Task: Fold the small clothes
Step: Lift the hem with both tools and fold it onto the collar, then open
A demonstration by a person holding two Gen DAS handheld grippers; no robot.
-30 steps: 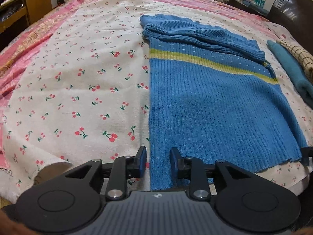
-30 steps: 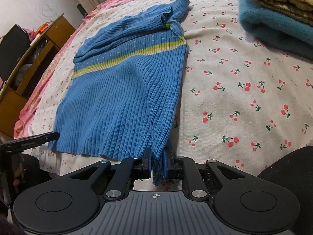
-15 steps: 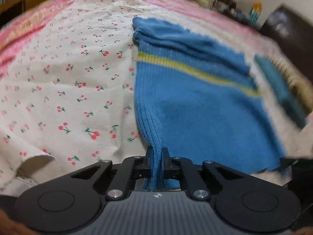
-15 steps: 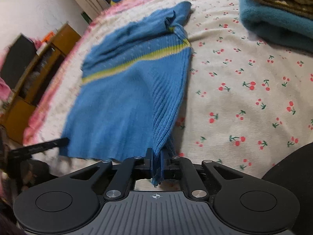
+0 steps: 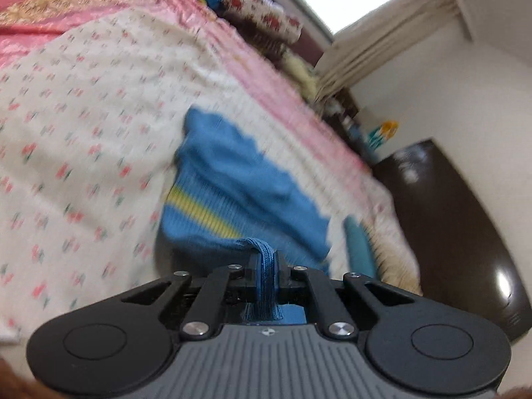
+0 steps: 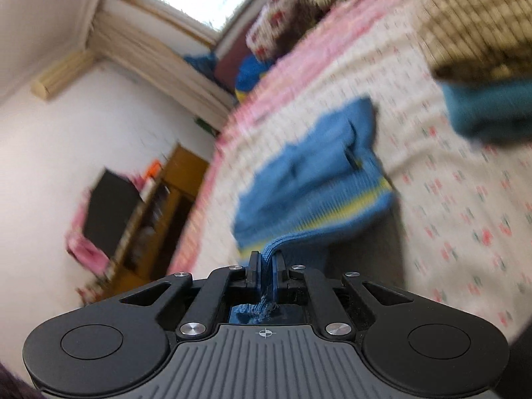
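While the left wrist view is smeared by motion, the step reads clearly enough: the left tongs (image 5: 266,262) are clamped tight on a bunched corner of the blue knit sweater (image 5: 246,179), with frayed hem threads showing behind the pads. The rest of the sweater trails away from the tongs and lies on the cherry-print bedspread (image 5: 83,133), its yellow stripe (image 5: 199,209) just beyond the pinched corner. A teal folded cloth (image 5: 359,249) sits beside it to the right. I judge this to be the lengthwise fold, with the hem raised off the bed and ready to be carried toward the collar end.

From the right wrist view, the right tongs (image 6: 264,266) are likewise squeezed shut on the other hem corner of the same sweater (image 6: 316,166), fabric rising in a ridge out of the pads. The upper part with its folded-in sleeves rests on the bedspread (image 6: 465,216). A teal folded garment (image 6: 488,113) with a brown checked one (image 6: 472,33) stacked on it lies well to the right.

The next move calls for both corners travelling together, kept level and taut, then lowered onto the far end so the edges meet squarely.

No container is visible in either view; the finished pieces simply stack on the bed.
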